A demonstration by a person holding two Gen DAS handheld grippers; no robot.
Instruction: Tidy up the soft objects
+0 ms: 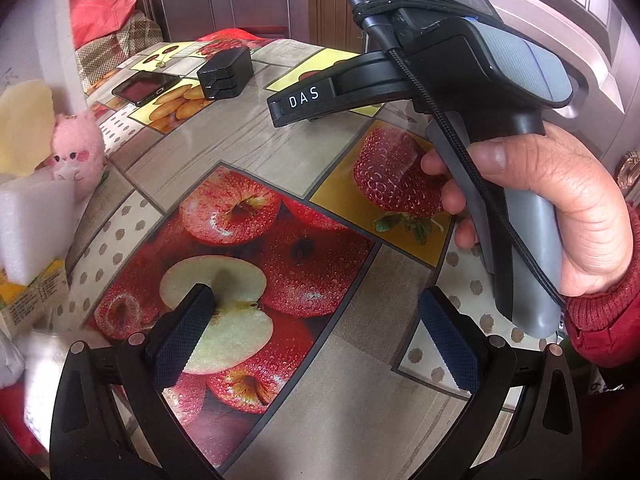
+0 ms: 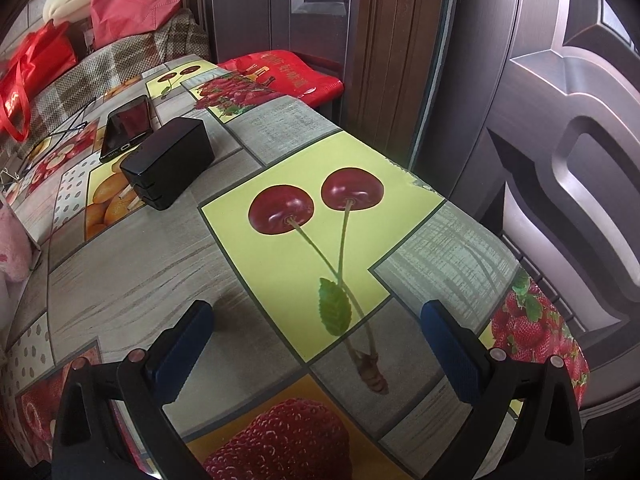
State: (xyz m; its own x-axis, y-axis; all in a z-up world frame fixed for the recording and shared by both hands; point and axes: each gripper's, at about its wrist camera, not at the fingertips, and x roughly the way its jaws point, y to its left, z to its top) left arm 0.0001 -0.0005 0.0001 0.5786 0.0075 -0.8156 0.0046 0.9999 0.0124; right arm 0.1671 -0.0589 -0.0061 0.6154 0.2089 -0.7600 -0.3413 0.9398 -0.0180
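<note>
A pink plush toy (image 1: 78,154) sits at the table's left edge, behind a white foam block (image 1: 34,224) and beside a pale yellow sponge (image 1: 24,124). The plush toy (image 2: 12,244) shows only as a pink edge in the right wrist view. My left gripper (image 1: 316,320) is open over the apple print, nothing between its fingers, well right of the soft things. My right gripper (image 2: 316,340) is open over the cherry print, empty. In the left wrist view a hand (image 1: 560,208) holds the right gripper's handle, its finger (image 1: 304,102) marked DAS.
A black box (image 2: 168,162) and a phone (image 2: 126,128) lie on the fruit-print tablecloth (image 2: 132,264) toward the far left. A yellow carton (image 1: 32,296) stands under the foam block. Red bags (image 2: 28,72) and a checked cushion (image 2: 120,60) lie beyond. A door (image 2: 560,120) stands right of the table's edge.
</note>
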